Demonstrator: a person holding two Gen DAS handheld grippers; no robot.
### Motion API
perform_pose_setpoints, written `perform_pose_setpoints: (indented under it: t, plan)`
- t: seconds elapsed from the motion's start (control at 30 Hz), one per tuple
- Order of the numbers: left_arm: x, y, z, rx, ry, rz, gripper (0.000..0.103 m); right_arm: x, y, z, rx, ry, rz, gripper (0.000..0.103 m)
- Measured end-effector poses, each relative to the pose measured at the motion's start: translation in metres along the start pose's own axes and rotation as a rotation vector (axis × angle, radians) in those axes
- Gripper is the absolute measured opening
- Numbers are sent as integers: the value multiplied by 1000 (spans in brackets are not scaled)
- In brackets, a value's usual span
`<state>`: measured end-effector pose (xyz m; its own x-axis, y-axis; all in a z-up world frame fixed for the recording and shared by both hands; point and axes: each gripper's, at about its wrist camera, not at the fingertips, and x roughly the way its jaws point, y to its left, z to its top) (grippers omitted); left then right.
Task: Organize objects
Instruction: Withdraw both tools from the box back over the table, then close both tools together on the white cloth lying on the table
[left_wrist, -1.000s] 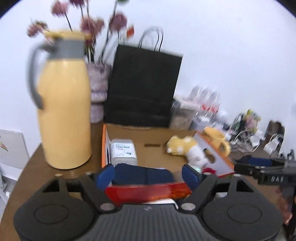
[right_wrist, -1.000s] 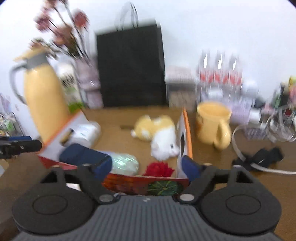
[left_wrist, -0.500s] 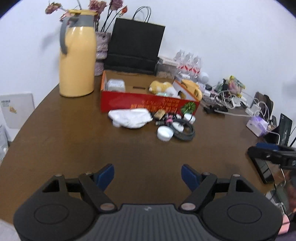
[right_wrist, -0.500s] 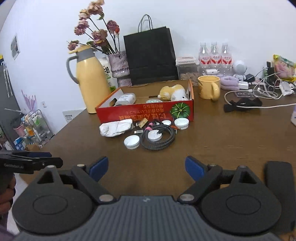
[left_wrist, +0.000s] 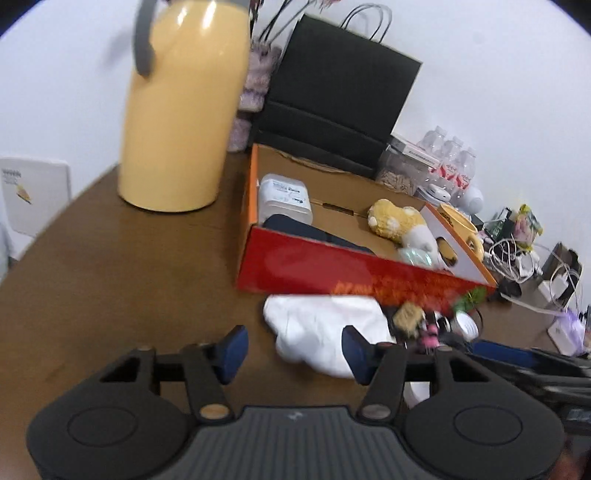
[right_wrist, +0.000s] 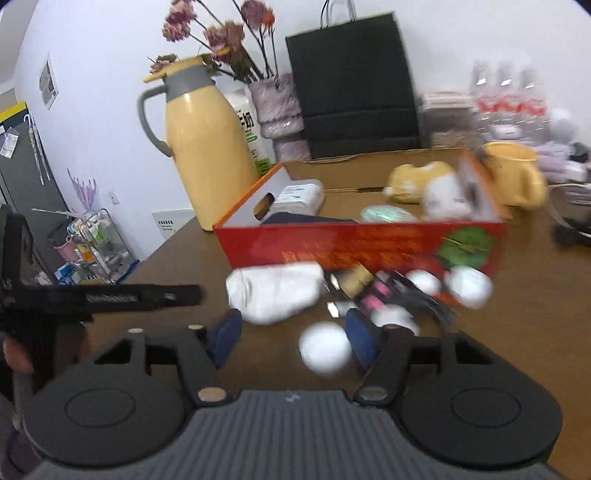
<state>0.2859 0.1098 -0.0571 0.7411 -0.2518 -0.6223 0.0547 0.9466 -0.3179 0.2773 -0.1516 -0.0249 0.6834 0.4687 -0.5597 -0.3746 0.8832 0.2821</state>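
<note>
A red cardboard box (left_wrist: 332, 267) stands on the brown table, also in the right wrist view (right_wrist: 354, 243). It holds a white container (left_wrist: 284, 197), a dark pouch (left_wrist: 314, 232) and a yellow plush toy (left_wrist: 399, 221). In front of it lie a crumpled white cloth (left_wrist: 325, 332), white caps (right_wrist: 325, 349) and small dark and pink items (right_wrist: 384, 291). My left gripper (left_wrist: 293, 349) is open and empty, just short of the cloth (right_wrist: 275, 295). My right gripper (right_wrist: 293, 338) is open and empty, with a white cap by its right finger.
A yellow thermos (left_wrist: 177, 107) stands left of the box, a black paper bag (left_wrist: 340, 99) behind it. A vase of dried flowers (right_wrist: 277, 110), a yellow mug (right_wrist: 515, 177), water bottles (left_wrist: 450, 162) and tangled cables (left_wrist: 517, 254) crowd the back and right.
Both grippers have moved forward from the table's near side toward the clutter in front of the red box. Both stay open and empty.
</note>
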Motion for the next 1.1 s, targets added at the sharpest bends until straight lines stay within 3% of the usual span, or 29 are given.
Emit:
perform_pose_setpoints:
  t: [0.13,0.2,0.3,0.33,0.4,0.47,0.67,0.83,0.97,1.1]
  plan:
    - [32,15,11,-79,33,-3,54,54,-11,14,39,47,-26,56]
    - [39,18,10,-83,49,-1,54,75,-17,14,63,67,-26,47]
    - [45,17,7,-76,41,-19,41,86,-21,12,70,51,-27,42]
    - [47,17,6,-79,42,-23,28,86,-20,11,75,50,-26,40]
    - [44,14,4,-99,24,-26,21,86,-19,9,65,48,-39,15]
    - [31,9,3,-82,-10,-28,10,82,-19,7,65,35,-47,11]
    - [-43,-19,-16,-45,-121,-98,7,16,0,-3,40,-96,-28,9]
    - [-100,-45,-65,-9,-125,-126,7,-64,30,-52,-36,-158,-52,9]
    - [-105,-62,-87,15,-84,-138,7,-88,27,-84,13,-119,-90,9]
    - [-107,-77,-88,67,-105,-137,7,-102,24,-82,4,-158,-124,9]
